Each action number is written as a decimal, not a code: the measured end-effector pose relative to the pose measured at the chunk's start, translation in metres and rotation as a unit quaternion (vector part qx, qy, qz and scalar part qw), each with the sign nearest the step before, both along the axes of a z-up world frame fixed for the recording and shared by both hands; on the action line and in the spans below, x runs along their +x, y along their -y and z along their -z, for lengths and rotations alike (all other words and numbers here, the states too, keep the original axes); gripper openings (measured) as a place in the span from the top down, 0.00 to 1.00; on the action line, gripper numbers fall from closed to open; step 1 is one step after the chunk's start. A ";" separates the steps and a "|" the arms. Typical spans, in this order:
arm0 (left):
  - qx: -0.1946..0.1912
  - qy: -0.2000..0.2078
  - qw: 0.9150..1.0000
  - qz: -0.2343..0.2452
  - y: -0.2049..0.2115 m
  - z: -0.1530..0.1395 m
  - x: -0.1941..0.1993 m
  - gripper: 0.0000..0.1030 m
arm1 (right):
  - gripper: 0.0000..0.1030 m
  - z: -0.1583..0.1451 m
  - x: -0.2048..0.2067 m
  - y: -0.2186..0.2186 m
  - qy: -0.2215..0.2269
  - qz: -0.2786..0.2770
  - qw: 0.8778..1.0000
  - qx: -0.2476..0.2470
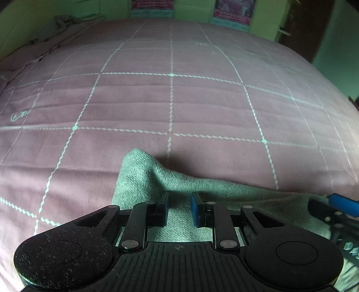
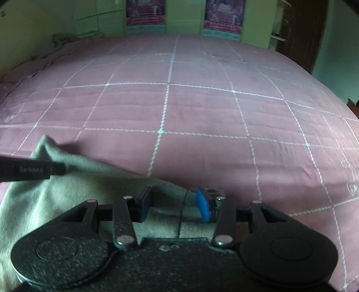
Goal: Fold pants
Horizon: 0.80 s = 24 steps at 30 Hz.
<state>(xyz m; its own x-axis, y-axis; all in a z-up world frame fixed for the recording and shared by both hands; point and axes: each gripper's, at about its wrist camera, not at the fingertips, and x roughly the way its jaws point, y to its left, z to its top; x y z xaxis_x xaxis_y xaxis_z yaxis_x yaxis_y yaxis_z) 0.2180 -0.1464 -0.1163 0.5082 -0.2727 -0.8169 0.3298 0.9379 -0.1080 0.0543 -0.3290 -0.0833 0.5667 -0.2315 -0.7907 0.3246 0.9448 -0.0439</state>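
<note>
Left claw, pants stretched sideways

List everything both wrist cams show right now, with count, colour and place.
pants: one, grey-green, near edge of the bed, raised between both grippers.
bedcover: one, pink with white grid lines, across the whole bed.
crumpled cloth: one pile, pale, far left corner.
posters: two, pink, on the green wall behind.
door: one, dark brown, far right.
left gripper: black, blue pads, pants fabric between them.
right gripper: black, blue pads, a seamed part of the pants between them.
</note>
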 end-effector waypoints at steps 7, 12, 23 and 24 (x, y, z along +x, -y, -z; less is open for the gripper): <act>-0.005 0.001 1.000 0.025 -0.022 -0.006 -0.049 0.79 | 0.58 -0.028 -0.040 -0.018 0.050 -0.034 0.998 0.016; -0.004 0.003 0.999 0.031 -0.034 -0.003 -0.092 0.79 | 0.58 -0.004 -0.060 -0.027 0.020 -0.035 0.999 -0.006; -0.015 -0.004 1.000 0.025 -0.050 -0.006 -0.140 0.79 | 0.56 -0.014 -0.104 -0.042 0.023 -0.038 0.999 -0.003; -0.015 -0.003 1.000 0.026 -0.052 -0.006 -0.142 0.79 | 0.56 -0.020 -0.107 -0.042 0.030 -0.032 0.999 0.008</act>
<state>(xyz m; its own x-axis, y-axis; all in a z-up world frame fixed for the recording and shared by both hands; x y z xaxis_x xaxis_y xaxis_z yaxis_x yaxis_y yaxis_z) 0.0758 -0.0948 -0.1102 0.4885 -0.3223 -0.8109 0.3769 0.9161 -0.1371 -0.0525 -0.2867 -0.0632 0.6273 -0.1802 -0.7576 0.2643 0.9644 -0.0106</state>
